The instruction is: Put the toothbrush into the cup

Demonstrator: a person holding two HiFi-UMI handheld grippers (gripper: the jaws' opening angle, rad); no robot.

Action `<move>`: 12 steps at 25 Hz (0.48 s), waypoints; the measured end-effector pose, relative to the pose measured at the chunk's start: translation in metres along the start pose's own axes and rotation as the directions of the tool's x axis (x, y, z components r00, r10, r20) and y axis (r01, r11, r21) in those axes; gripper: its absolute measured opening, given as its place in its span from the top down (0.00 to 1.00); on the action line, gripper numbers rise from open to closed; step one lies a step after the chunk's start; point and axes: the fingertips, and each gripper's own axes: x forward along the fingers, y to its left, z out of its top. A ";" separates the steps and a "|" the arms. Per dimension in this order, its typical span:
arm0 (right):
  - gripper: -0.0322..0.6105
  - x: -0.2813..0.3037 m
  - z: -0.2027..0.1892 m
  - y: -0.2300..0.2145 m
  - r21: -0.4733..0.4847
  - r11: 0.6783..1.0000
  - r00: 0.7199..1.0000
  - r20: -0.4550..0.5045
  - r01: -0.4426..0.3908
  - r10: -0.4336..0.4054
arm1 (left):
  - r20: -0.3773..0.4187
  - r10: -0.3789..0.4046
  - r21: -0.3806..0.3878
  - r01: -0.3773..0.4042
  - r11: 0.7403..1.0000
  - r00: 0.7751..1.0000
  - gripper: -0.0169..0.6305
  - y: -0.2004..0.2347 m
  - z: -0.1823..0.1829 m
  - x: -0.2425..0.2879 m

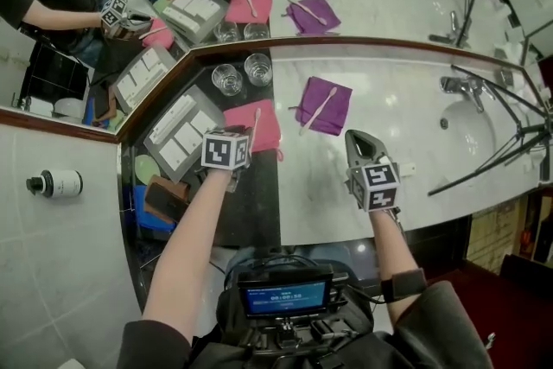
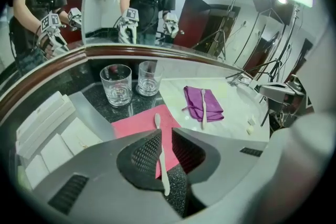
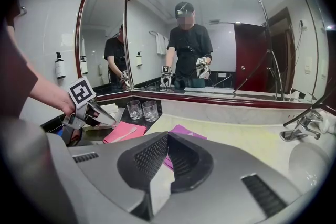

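A white toothbrush [image 1: 255,128] [image 2: 160,149] lies on a pink cloth [image 1: 263,124] [image 2: 139,126] on the dark counter. My left gripper [image 1: 232,153] [image 2: 165,132] hovers just above it, open, with the handle showing between the jaws and the pads not pressing on it. Two empty glass cups [image 1: 227,79] [image 1: 257,68] [image 2: 116,84] stand behind the cloth by the mirror. A second toothbrush [image 1: 318,110] rests on a purple cloth [image 1: 333,99] [image 2: 210,107]. My right gripper [image 1: 359,143] [image 3: 167,136] is shut and empty over the pale counter, near the purple cloth.
A grey tray [image 1: 200,106] of white boxes sits left of the pink cloth. At the right are the sink [image 1: 471,134], faucet [image 1: 458,86] and black tripod legs [image 1: 492,155]. Mirrors run along the back. A pump bottle [image 1: 56,183] hangs on the left wall.
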 end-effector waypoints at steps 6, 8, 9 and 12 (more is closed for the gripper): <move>0.93 -0.002 0.009 -0.005 -0.009 1.000 1.000 0.005 0.012 -0.012 | 0.143 -0.046 0.037 0.042 0.998 0.989 0.97 -0.010 0.014 -0.040; 0.92 -0.004 0.014 -0.003 -0.006 1.000 1.000 0.006 0.011 -0.011 | 0.194 -0.044 0.040 0.037 0.999 0.980 0.97 -0.011 0.018 -0.058; 0.93 -0.004 0.016 -0.002 0.000 1.000 1.000 0.006 0.010 -0.010 | 0.221 -0.043 0.042 0.035 0.999 0.974 0.97 -0.011 0.020 -0.068; 0.93 -0.003 0.015 -0.002 0.013 1.000 1.000 0.006 0.016 -0.016 | 0.298 -0.041 0.063 0.023 0.998 0.954 0.97 -0.012 0.027 -0.094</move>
